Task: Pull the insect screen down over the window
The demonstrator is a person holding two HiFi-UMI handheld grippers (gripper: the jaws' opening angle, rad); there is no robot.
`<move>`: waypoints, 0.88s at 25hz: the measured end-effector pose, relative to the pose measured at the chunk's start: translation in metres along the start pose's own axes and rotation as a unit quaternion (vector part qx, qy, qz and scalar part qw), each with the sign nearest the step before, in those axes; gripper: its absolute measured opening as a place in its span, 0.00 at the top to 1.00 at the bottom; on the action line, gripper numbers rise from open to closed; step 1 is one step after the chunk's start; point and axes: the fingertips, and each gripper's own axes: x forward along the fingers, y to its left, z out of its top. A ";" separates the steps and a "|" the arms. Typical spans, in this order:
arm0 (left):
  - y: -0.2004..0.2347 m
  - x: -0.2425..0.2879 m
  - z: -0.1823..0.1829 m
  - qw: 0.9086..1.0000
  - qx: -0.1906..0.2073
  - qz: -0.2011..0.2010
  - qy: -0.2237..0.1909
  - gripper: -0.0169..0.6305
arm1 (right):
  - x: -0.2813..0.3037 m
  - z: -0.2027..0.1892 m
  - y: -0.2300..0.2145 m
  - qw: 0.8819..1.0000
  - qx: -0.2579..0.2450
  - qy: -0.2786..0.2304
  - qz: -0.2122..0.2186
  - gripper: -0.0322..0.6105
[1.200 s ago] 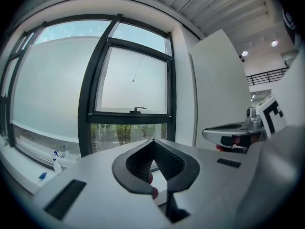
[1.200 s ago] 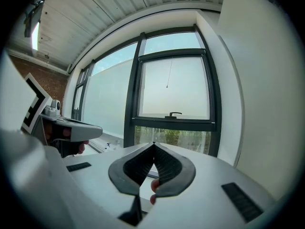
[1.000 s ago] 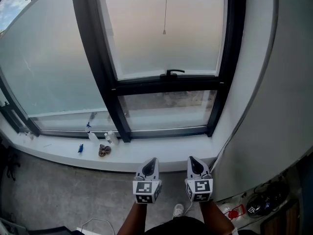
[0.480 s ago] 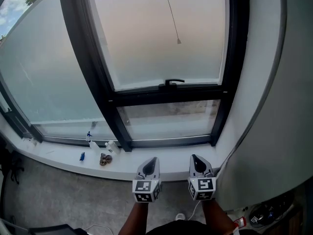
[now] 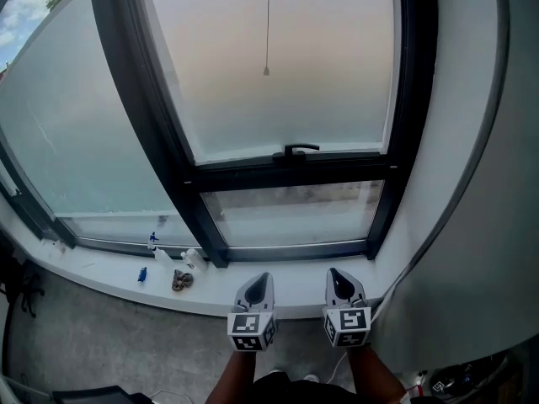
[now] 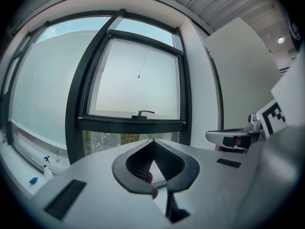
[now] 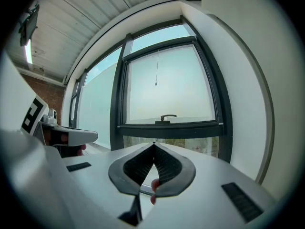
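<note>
Head view: the left hand-held gripper (image 5: 262, 276) and right hand-held gripper (image 5: 335, 273) sit low, side by side, pointing at the window (image 5: 337, 74); a pull cord (image 5: 267, 32) hangs before the upper pane, its tip well above the window handle (image 5: 296, 150); small bottles (image 5: 160, 255) stand on the sill (image 5: 101, 278). Left gripper view: jaws pressed together, nothing between them; the cord is well ahead. Right gripper view: jaws likewise closed and empty.

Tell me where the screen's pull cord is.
In the head view the pull cord hangs before the frosted pane, its end above and left of the window handle.
</note>
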 end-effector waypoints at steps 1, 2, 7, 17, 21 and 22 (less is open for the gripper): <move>0.003 0.006 0.000 1.000 -0.001 0.000 0.001 0.97 | 0.006 0.000 -0.003 1.000 -0.001 0.003 -0.002 0.95; 0.005 0.011 0.000 1.000 -0.002 -0.002 0.002 0.97 | 0.012 -0.001 -0.005 1.000 -0.002 0.007 -0.006 0.95; 0.027 0.048 -0.001 1.000 -0.006 -0.009 0.004 0.97 | 0.054 0.001 -0.012 1.000 -0.004 0.002 -0.008 0.95; 0.090 0.133 0.031 0.999 0.003 -0.038 -0.016 0.97 | 0.156 0.020 -0.016 0.999 -0.007 0.002 -0.031 0.95; 0.109 0.159 0.038 0.999 0.008 -0.048 -0.015 0.97 | 0.188 0.029 -0.017 0.999 0.002 -0.012 -0.033 0.95; 0.113 0.165 0.039 0.999 0.010 -0.051 -0.016 0.97 | 0.195 0.031 -0.016 0.999 0.000 -0.015 -0.034 0.95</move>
